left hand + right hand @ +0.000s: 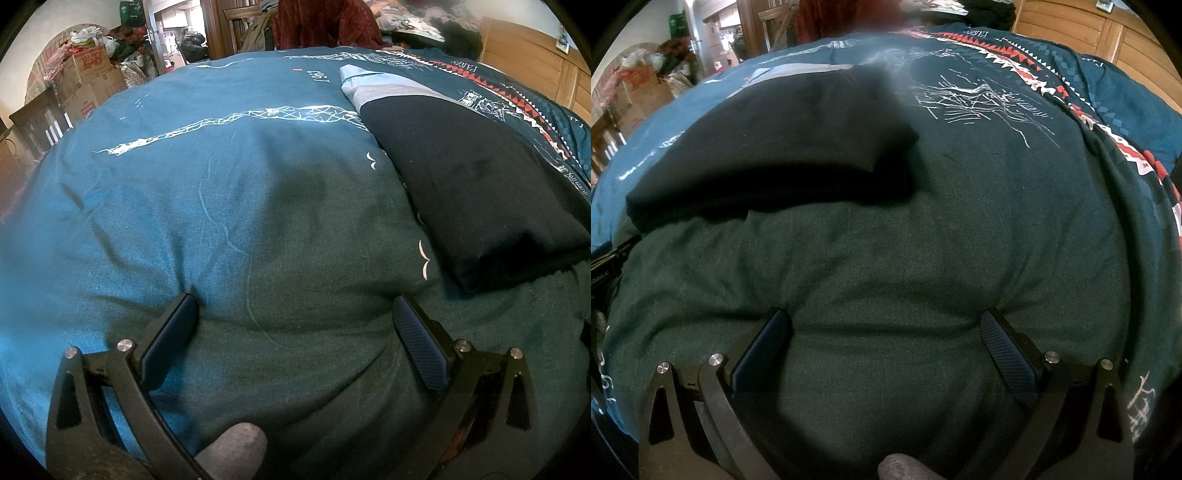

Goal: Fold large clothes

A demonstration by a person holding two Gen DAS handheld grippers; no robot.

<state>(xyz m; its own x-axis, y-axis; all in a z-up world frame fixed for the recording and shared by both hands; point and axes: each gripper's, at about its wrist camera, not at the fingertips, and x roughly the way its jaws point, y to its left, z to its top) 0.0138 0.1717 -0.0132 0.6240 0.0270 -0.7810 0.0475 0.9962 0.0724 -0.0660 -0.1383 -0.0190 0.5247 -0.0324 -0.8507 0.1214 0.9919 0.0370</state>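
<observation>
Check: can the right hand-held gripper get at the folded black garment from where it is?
Probably yes. The right hand-held gripper is open, pressing into the teal quilt. The folded black garment lies ahead to its left with only bare quilt between; nothing blocks the way.

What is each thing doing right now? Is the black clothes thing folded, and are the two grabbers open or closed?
Black garment: folded into a thick rectangle, lying flat on the quilt, not held by anything.
Light blue collar: sticks out from the garment's far end.
Left gripper: jaws wide open, empty, pressing into the quilt.
Right gripper: jaws wide open, empty, pressing into the quilt.
Teal quilt: spread out, slightly wrinkled.
</observation>
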